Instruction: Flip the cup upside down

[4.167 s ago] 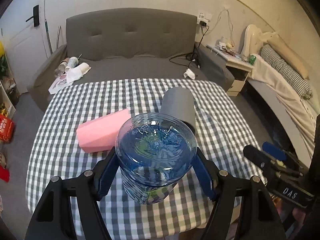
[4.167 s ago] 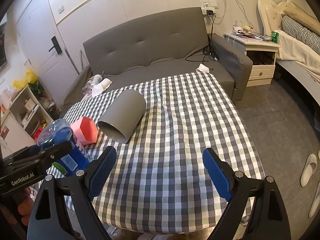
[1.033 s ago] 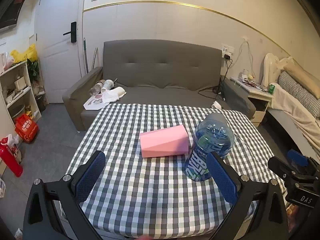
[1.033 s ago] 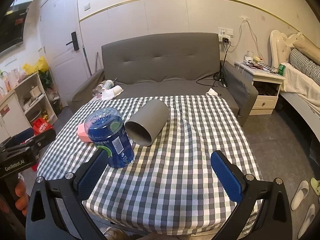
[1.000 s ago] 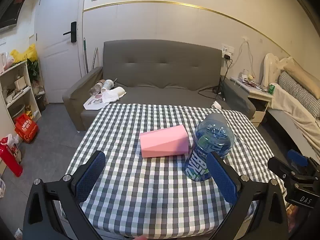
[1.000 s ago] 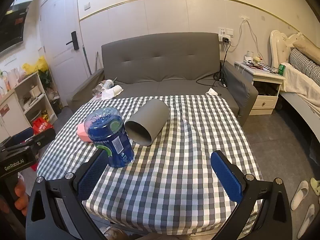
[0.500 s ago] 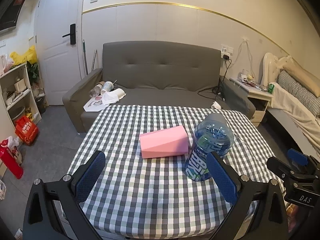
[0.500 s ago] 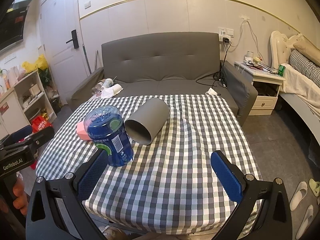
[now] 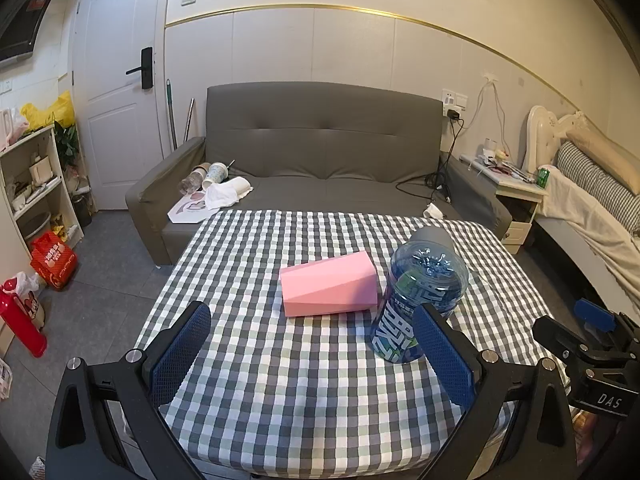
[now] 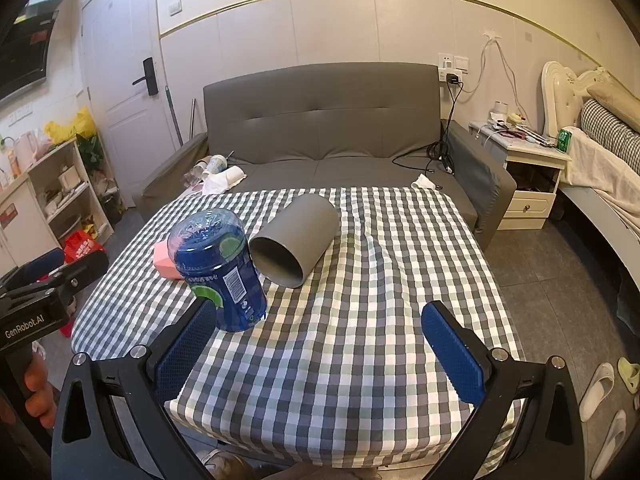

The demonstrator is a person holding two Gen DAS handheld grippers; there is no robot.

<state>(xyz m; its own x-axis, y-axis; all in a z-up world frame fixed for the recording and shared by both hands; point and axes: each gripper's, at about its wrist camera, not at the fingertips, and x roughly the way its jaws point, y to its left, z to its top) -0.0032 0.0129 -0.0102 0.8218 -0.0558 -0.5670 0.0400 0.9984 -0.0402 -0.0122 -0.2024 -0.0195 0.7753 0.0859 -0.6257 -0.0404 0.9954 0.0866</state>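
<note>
blue cup (image 10: pixel 218 268) looks already flipped, standing mouth-down on the checkered table (image 10: pixel 380 288) just beside the grey cup (image 10: pixel 296 238) lying on its side. left gripper (image 9: pixel 312 354) and right gripper (image 10: pixel 320 348) are both spread wide and empty, hanging back from the table edge. best move is probably to keep clear so nothing bumps the cup over.

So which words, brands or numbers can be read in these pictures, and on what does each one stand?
"DAS": on the right gripper, seen from the left wrist camera.
"GenRobot.AI": on the left gripper, seen from the right wrist camera.
Blue cup: large white letters, a barcode and small print, upside down and too distorted to read.
Red bag on the floor: print too small to read.
</note>
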